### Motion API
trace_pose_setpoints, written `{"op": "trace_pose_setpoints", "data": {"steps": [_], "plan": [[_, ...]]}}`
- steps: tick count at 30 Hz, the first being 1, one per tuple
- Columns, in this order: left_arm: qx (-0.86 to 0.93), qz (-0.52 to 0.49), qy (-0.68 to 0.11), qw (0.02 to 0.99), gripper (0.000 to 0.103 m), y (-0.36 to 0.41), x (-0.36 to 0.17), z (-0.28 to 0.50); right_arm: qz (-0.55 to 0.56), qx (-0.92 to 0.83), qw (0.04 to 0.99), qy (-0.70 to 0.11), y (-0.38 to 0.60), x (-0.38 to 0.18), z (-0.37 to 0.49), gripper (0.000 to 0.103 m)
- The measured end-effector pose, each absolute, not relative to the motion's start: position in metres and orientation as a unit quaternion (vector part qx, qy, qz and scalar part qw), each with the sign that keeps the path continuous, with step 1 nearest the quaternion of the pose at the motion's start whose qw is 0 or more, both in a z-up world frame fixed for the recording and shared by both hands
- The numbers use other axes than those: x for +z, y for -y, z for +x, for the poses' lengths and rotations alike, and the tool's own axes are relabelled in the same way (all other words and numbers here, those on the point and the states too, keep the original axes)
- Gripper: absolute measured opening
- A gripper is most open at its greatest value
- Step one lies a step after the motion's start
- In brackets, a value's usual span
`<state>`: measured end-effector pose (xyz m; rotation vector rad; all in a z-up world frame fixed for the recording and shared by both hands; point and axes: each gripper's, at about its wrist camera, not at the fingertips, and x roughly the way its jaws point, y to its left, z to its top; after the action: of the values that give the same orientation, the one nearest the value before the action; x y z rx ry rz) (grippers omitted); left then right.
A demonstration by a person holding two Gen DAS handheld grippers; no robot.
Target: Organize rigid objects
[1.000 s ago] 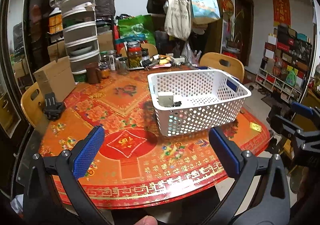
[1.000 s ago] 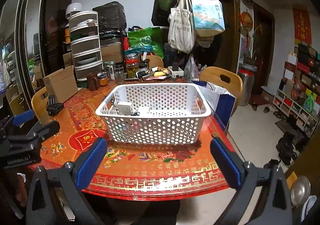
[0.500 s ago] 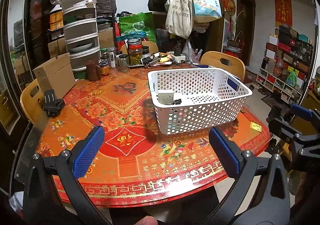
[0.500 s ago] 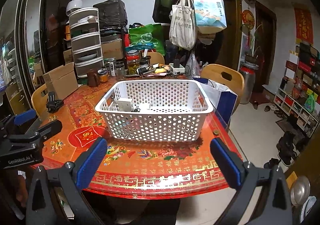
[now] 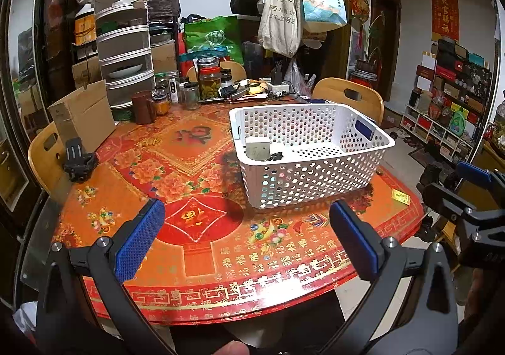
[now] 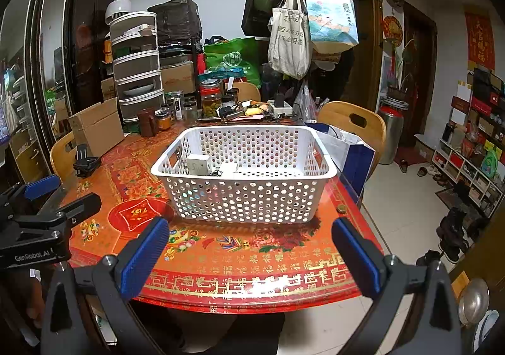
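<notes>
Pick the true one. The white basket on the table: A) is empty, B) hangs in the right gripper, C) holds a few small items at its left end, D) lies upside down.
C: the basket stands upright on the table with a small white box and other bits at its left end.

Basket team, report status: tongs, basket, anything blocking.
Left tongs open, empty, short of table edge. Right tongs open, empty. White basket on table, grey box inside. Path to basket unobstructed.
</notes>
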<state>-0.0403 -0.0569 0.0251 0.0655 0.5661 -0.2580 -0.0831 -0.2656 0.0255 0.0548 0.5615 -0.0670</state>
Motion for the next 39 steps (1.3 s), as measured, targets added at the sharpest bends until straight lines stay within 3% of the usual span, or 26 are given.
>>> {"op": "trace_pose_setpoints", "data": {"steps": [39], "plan": [[-0.129,0.036,-0.282,0.95,0.103,0.0552,0.025,-0.0441,0.021,-0.022,0.961,-0.275,0.2595,0.0271,-0.0837,0.102]]}}
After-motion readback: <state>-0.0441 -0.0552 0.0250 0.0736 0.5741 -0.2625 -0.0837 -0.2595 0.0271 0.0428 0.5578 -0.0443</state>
